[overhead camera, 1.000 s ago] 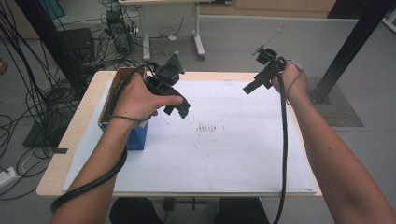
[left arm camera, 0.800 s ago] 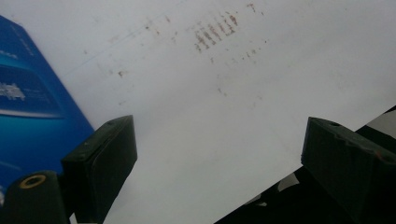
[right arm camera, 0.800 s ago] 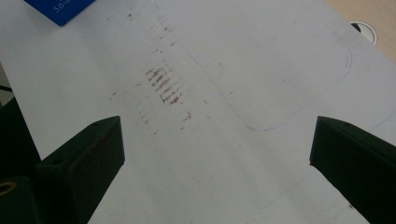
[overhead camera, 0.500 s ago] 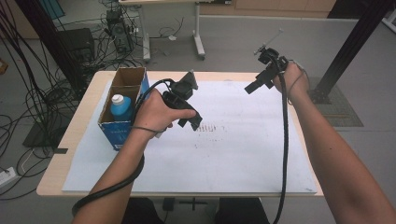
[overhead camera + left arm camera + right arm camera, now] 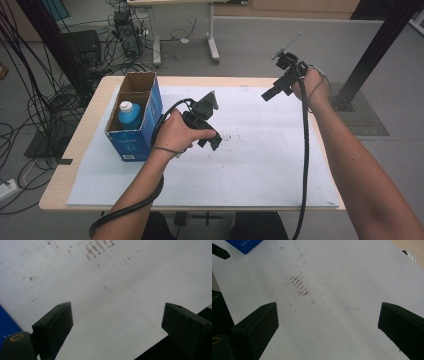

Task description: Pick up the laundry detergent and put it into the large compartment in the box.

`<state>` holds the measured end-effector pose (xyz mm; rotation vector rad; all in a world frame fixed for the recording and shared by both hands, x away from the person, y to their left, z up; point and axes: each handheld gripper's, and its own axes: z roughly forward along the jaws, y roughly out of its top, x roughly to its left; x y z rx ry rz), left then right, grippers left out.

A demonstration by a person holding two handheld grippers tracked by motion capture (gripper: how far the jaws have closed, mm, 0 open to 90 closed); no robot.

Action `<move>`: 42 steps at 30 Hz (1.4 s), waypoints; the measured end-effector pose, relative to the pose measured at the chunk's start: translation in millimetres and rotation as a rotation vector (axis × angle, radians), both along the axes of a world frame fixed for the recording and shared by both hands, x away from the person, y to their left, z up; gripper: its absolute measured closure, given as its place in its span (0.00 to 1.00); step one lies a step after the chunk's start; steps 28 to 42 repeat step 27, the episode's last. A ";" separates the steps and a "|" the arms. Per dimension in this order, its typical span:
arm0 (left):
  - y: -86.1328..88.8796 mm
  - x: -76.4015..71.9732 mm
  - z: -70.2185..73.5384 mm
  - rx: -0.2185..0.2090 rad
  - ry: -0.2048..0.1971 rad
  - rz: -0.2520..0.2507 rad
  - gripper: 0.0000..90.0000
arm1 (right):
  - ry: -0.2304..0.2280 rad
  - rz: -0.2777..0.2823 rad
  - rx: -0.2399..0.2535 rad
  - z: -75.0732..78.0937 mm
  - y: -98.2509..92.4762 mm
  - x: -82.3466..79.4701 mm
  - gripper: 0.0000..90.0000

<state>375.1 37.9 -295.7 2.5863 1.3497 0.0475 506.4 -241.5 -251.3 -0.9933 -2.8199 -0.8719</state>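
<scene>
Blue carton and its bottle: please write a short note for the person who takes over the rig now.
Left gripper: open, empty, low over the white sheet, right of the blue carton.
Right gripper: open, empty, raised over the sheet's far right part.
The bottle stands upright in the carton's near compartment; the far compartment looks empty.
Done: bottle is inside the carton.
Left: possibly filling the far compartment; no other bottle is in sight.

a grey floor (image 5: 260, 35) surrounds the wooden tabletop (image 5: 95, 107), which carries a white sheet (image 5: 260, 165). black cables (image 5: 30, 80) tangle at left; a white-legged desk (image 5: 212, 42) stands behind, a black post (image 5: 372, 55) at right.
</scene>
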 end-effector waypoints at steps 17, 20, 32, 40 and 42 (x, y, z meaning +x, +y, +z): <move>-1.1 0.5 -12.8 0.005 0.016 0.000 0.12 | 0.002 -0.013 -0.011 -1.9 -5.1 -1.5 0.03; -1.6 -0.3 -12.1 0.003 0.017 0.000 0.12 | 0.000 -0.013 -0.009 -1.9 -5.9 -1.9 0.03; 0.0 -2.6 -11.2 0.002 0.015 0.004 0.12 | -0.008 -0.011 -0.013 0.2 -5.7 -3.4 0.03; 0.0 -2.6 -11.2 0.002 0.015 0.004 0.12 | -0.008 -0.011 -0.013 0.2 -5.7 -3.4 0.03; 0.0 -2.6 -11.2 0.002 0.015 0.004 0.12 | -0.008 -0.011 -0.013 0.2 -5.7 -3.4 0.03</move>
